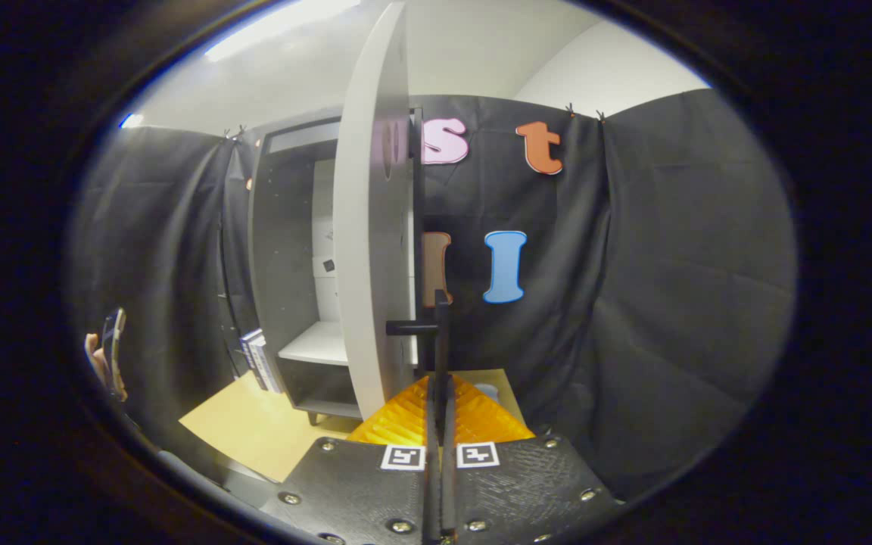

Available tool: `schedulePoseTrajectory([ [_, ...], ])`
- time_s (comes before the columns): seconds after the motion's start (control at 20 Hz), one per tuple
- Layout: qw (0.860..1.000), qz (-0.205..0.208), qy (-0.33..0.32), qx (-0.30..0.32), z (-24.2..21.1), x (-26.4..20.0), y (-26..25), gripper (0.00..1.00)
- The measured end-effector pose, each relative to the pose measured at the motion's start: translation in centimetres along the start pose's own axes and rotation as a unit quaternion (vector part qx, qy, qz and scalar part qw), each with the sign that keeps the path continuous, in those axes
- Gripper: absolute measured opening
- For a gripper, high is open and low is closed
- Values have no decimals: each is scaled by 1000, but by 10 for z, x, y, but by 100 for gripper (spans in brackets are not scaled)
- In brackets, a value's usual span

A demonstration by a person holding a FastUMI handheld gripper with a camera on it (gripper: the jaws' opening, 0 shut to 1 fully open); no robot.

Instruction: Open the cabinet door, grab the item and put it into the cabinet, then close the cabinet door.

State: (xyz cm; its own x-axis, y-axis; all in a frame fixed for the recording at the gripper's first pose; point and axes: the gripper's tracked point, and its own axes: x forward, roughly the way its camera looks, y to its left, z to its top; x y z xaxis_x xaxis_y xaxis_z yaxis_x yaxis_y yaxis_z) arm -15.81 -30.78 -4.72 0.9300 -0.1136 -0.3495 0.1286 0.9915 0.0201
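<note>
The grey cabinet [277, 250] stands open on a yellow tabletop [254, 431], showing a white shelf [316, 344] inside. Its pale door [372, 265] is swung out toward me and seen almost edge-on. A thin black handle [440, 333] runs down the door's edge, with a short stub joining it to the door. My gripper [440, 397] is shut on this handle, the bar pinched between both fingers. A small box with a white and dark label [254, 356] leans against the cabinet's left outer side, well beyond and left of the fingers.
A person's hand holding a phone [109, 354] shows at the far left. Black cloth walls close in behind and to the right of the cabinet. The tabletop's front edge runs just left of my fingers.
</note>
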Motion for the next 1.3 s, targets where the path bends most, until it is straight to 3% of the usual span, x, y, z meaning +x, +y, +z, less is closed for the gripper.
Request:
schedulePoseTrajectory([
  [0.4, 998, -61, 20, -10, -25, -27, -6, 1],
  [0.65, 995, -84, 53, 11, -48, -46, 23, 1],
  [1.05, 994, -65, 80, 34, -93, -39, 113, 1],
  [1.3, 994, -15, 112, 5, -144, -4, 174, 1],
])
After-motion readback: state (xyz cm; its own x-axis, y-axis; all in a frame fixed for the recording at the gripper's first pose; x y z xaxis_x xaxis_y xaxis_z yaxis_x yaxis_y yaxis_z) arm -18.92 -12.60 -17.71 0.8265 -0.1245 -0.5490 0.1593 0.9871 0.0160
